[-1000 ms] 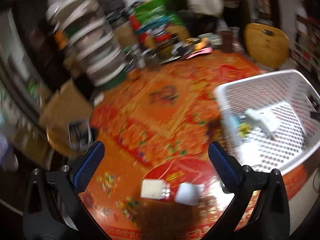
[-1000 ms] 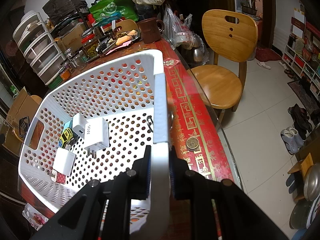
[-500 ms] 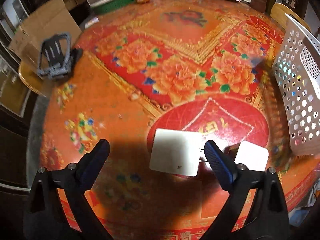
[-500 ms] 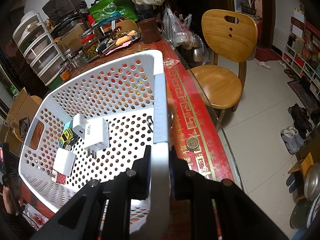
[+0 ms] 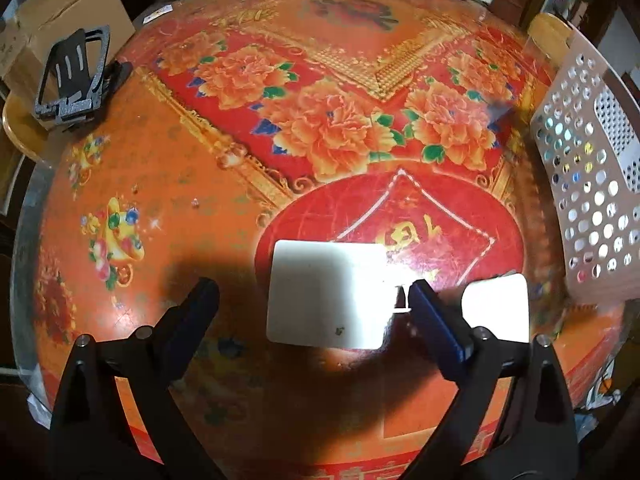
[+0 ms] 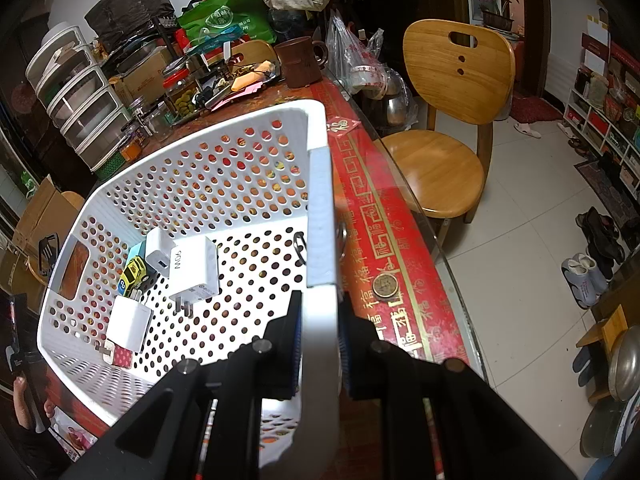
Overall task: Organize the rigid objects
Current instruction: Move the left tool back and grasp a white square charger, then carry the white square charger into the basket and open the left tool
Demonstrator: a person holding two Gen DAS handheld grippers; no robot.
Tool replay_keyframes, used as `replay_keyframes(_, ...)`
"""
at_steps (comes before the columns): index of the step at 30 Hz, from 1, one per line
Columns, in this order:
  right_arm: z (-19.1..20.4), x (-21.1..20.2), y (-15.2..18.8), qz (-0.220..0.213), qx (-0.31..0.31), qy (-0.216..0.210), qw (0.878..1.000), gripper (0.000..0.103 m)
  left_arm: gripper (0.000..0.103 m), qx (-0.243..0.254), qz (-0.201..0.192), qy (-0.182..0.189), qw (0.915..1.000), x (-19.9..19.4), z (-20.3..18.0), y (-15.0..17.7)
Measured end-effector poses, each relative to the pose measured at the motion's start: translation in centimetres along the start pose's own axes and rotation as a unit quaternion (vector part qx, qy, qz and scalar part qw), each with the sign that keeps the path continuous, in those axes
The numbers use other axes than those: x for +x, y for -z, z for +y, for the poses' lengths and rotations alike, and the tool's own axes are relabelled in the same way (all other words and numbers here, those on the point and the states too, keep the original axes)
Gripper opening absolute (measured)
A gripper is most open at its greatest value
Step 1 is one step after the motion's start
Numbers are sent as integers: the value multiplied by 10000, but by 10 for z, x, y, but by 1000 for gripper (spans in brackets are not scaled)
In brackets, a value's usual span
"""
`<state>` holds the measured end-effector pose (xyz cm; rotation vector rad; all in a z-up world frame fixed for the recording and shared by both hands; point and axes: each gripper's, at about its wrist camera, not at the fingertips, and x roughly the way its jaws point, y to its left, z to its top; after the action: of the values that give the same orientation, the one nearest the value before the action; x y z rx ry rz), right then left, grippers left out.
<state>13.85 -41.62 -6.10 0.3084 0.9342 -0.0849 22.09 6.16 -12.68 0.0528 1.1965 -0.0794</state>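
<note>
We hold the left gripper (image 5: 310, 300) pointed steeply down over the red patterned table (image 5: 168, 168), its jaws wide but closing, with the large white charger (image 5: 326, 294) lying flat between them and neither pad yet pressing on it. The right-hand pad stands at the charger's pronged end, just beside the metal prongs (image 5: 400, 300), and a smaller white charger (image 5: 496, 308) lies close on the far side of that pad. The right gripper (image 6: 318, 344) is clamped on the rim of the white perforated basket (image 6: 224, 184), steadying it; the basket already contains several white chargers (image 6: 192, 268) and a small yellow toy car (image 6: 132, 272). Several faults are possible from this position. If the right-hand pad closes on the prongs instead of the body, we judge the grip will be narrow and the charger may pivot or drop on lifting. If the pad drifts outward, it may nudge the smaller charger toward the table edge. The smooth casing may slip if the pads close off-centre. If the right gripper loosens, the basket may shift during the transfer.
</note>
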Motion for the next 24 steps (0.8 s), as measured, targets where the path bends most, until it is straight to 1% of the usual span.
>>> replay_keyframes(1, 0, 0, 0, 1, 2, 0, 10000, 15, 89, -4, -30, 16, 10000, -1, 0, 0)
replay_keyframes(3, 0, 0, 0, 1, 4, -1, 10000, 15, 75, 20, -82, 85, 9999, -3, -3, 0)
replay_keyframes(4, 0, 0, 0, 0, 5, 0, 10000, 15, 62, 41, -138, 45, 9999, -6, -4, 0)
replay_keyframes(6, 0, 0, 0, -2, 7, -4, 10000, 15, 62, 112, -206, -259, 9994, -8, -9, 0)
replay_keyframes(7, 0, 0, 0, -5, 10, -4, 10000, 15, 62, 105, -229, -209, 9995, -8, -10, 0)
replay_keyframes(8, 0, 0, 0, -7, 15, -9, 10000, 15, 62, 41, -249, -80, 9996, -9, -9, 0)
replay_keyframes(9, 0, 0, 0, -10, 14, -12, 10000, 15, 62, 8, -274, -58, 9996, -10, -8, 1)
replay_keyframes(12, 0, 0, -1, -1, 3, -2, 10000, 15, 62, 32, -419, -200, 9989, -20, -9, 1)
replay_keyframes(14, -1, 0, -1, 4, 1, 0, 10000, 15, 62, 18, -499, -190, 9986, -29, -10, 1)
replay_keyframes(17, -2, 0, -1, 2, 4, 6, 10000, 15, 62, 69, -730, -137, 9972, -50, -16, -3)
replay_keyframes(19, -1, 0, -2, 2, -4, 12, 10000, 15, 62, 175, -946, -109, 9953, -72, -27, -6)
replay_keyframes(22, -1, 0, -2, 2, -4, 11, 10000, 16, 62, 385, -1348, -232, 9898, -108, -52, -13)
replay_keyframes(24, -1, 0, -2, 4, -6, 12, 10000, 16, 62, 567, -1591, -377, 9849, -132, -78, -21)
